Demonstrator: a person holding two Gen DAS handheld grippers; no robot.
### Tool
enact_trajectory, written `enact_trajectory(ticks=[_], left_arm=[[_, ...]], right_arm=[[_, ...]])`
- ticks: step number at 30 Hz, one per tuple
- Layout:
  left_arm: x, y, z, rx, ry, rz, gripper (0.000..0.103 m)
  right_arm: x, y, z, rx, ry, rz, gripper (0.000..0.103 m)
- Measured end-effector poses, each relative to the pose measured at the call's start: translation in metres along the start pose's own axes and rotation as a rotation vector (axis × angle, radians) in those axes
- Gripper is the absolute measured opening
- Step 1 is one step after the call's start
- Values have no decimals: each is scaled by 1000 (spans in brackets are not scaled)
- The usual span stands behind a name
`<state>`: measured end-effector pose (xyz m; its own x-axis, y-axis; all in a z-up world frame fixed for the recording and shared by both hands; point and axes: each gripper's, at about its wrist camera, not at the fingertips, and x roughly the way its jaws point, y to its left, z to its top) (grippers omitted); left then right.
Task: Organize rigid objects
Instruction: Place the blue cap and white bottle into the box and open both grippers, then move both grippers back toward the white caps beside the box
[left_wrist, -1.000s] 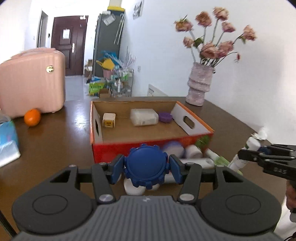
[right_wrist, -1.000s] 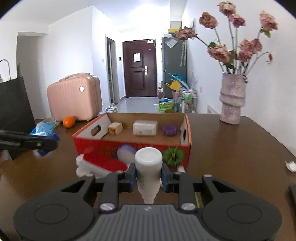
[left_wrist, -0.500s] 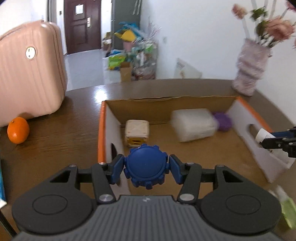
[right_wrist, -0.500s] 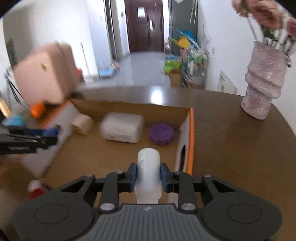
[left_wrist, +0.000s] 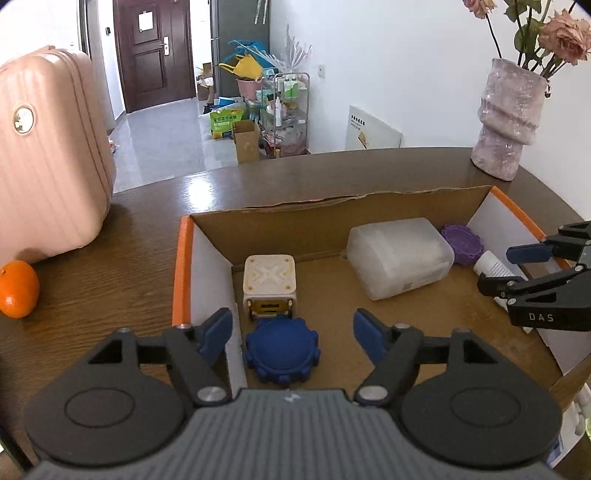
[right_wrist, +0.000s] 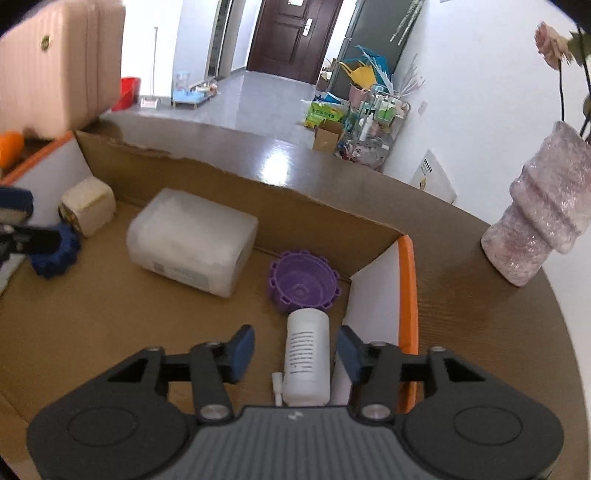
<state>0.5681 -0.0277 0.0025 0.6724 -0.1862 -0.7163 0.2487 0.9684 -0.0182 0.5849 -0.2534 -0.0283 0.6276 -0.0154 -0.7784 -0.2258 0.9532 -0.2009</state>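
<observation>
**boxpacker_22:** So, both items look dropped off. The blue gear-shaped cap (left_wrist: 282, 350) lies flat on the floor of the cardboard box (left_wrist: 332, 210), just in front of the cream cube (left_wrist: 269, 286), and the left gripper (left_wrist: 291, 334) has just been opening; its jaws stand clear of the cap on both sides. Same on the other side: the right gripper (right_wrist: 295, 349) has just been opening too, and the white bottle (right_wrist: 306, 360) lies on its side between the jaws with gaps both sides, next to the box's right wall and almost touching the purple gear-shaped cap (right_wrist: 303, 282).

**tabletop_tom:** How do they handle, you reckon?

**boxpacker_22:** My guess is hard plastic, light, nothing fragile. The blue cap is stiff with a notched rim, so pinching across the rim should hold well. The bottle is smooth and round (likely to roll if nudged), so I'd take it across the middle of the body, not the thin nozzle end. The frosted plastic container (right_wrist: 192, 242) is bulkier, probably too wide for an easy pinch.

**tabletop_tom:** Any labels readable?

**boxpacker_22:** "DAS" is printed on the right gripper's finger in the left wrist view. The bottle has rows of fine print and the container has a small sticker, both too small to read.
</observation>
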Motion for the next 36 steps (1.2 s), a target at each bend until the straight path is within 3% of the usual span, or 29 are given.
enact_trajectory(ticks=[8,10,16,22,24,27,31,36], left_arm=[[-60,3,11,-26,-39,3,83],[-86,6,11,-45,-63,7,85],[-169,6,-21,-59,-152,-10,88],[-236,-6,-78,-50,-258,44,92],[-258,-12,-102,-58,-292,16,93],[-282,-19,-139,-63,-345,6,97],[-298,-32,-206,-78,-349,85,97],[-316,-38,-283,-140,-304,36,97]], right_arm=[[-56,-19,0,93,-52,56,52],[-82,-23,-1,106,-87,48,61],[-176,-33,-35,176,-222,61,73],[-263,-23,-104,264,-368,67,79],[-284,-13,-129,278,-408,69,79],[-311,5,-169,284,-467,94,90],[-322,33,-232,324,-478,143,92],[-331,62,-297,319,-470,104,92]])
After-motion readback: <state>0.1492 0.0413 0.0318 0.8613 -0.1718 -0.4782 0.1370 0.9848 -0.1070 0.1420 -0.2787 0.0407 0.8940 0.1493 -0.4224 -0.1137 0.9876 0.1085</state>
